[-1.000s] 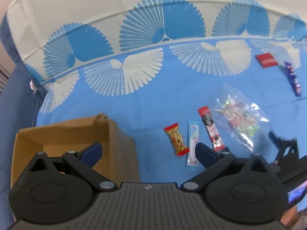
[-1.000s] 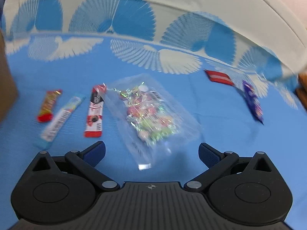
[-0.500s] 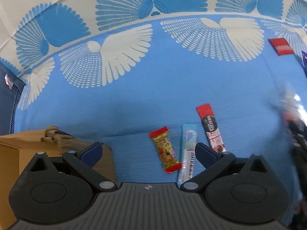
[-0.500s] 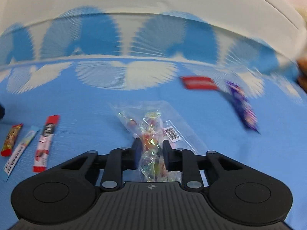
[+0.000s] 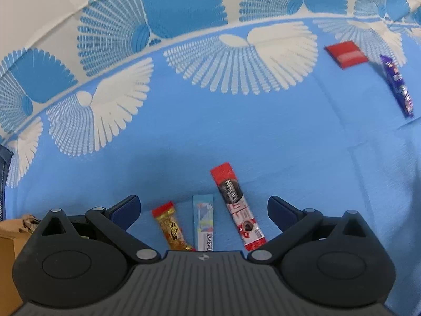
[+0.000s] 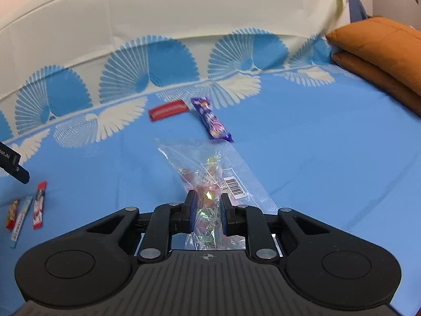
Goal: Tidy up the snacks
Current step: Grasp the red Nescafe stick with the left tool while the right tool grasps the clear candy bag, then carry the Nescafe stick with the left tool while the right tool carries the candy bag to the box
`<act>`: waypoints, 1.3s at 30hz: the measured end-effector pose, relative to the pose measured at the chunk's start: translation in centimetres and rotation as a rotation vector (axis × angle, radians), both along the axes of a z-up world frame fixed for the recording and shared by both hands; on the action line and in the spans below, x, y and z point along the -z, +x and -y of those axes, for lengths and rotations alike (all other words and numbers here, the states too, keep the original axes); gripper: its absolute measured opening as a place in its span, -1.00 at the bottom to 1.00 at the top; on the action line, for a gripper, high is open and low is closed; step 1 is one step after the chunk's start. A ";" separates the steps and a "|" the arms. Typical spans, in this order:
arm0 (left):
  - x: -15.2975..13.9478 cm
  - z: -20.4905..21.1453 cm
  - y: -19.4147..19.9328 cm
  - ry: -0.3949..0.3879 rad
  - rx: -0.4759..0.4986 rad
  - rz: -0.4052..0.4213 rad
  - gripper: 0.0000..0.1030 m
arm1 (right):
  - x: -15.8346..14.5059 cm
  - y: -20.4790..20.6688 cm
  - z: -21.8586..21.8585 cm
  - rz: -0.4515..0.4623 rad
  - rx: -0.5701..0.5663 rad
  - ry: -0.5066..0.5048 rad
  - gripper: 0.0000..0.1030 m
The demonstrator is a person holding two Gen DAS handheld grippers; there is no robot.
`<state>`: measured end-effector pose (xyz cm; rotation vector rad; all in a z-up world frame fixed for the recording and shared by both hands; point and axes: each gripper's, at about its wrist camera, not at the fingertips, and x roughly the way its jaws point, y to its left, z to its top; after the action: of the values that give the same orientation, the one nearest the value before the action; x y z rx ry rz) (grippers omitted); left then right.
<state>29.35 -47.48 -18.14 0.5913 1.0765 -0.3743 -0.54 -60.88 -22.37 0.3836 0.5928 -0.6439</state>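
**A:** What is nearest the right gripper [image 6: 206, 199]?

**B:** A clear bag of wrapped candies [image 6: 210, 176]. The fingers are drawn in narrow and pinch the bag's near end between their pads; the rest of the bag, with its barcode label, stretches forward over the blue tablecloth [image 6: 315, 144]. I cannot tell whether the far end touches the cloth.

**A:** And beyond the bag?

**B:** A purple snack bar [image 6: 211, 118] lies just past the bag's far edge, angled. Beside its far end, to the left, is a flat red packet [image 6: 168, 110]. Off to the right, at the cloth's edge, sit orange cushions [image 6: 381, 52].

**A:** Now the left gripper [image 5: 204, 206]?

**B:** Its fingers stand wide apart, holding nothing. Between them, on the cloth, three stick snacks lie side by side without touching: a gold-and-red candy bar [image 5: 171, 227] on the left, a pale blue stick [image 5: 203, 222] in the middle, and a red Nestlé stick [image 5: 236, 208] on the right, reaching farthest forward.

**A:** Anything else close by?

**B:** The corner of a cardboard box [image 5: 10, 239] at the lower left, beside the left finger. Far off at the upper right, the red packet and the purple bar show again, near each other.
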 end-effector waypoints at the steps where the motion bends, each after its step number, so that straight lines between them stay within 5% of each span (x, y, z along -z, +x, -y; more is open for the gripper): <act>1: 0.2 -0.1 0.1 0.004 -0.002 -0.001 1.00 | 0.3 -0.1 0.1 -0.006 0.005 0.004 -0.63; 6: 1.5 0.6 0.7 -0.074 0.002 -0.086 0.99 | 1.2 0.1 1.0 -0.019 0.048 0.033 -0.62; 10: 4.0 2.0 1.4 -0.059 0.007 -0.168 0.23 | 1.6 0.3 1.4 -0.030 0.060 0.054 -0.62; 16: 5.0 1.8 2.0 -0.106 -0.028 -0.203 0.20 | 2.1 0.5 1.5 -0.046 0.051 0.061 -0.61; 18: 4.6 1.7 1.5 -0.115 -0.004 -0.174 -0.66 | 2.3 0.5 1.6 -0.051 0.050 0.063 -0.61; 19: 4.4 1.7 1.3 -0.124 0.003 -0.178 -0.74 | 2.4 0.6 1.5 -0.053 0.050 0.059 -0.61; 27: -1.3 -1.9 -2.6 -0.230 -0.015 -0.169 -0.75 | -0.8 -0.7 -0.3 0.027 0.078 0.073 -0.62; 39: -14.6 -17.6 -14.5 -0.350 -0.003 -0.025 -0.75 | -11.8 -5.1 -13.0 0.199 -0.078 0.071 -0.62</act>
<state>14.90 -29.92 -3.49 0.2744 1.0061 -0.5549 -5.63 -47.85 -10.55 0.4828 0.4395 -0.5038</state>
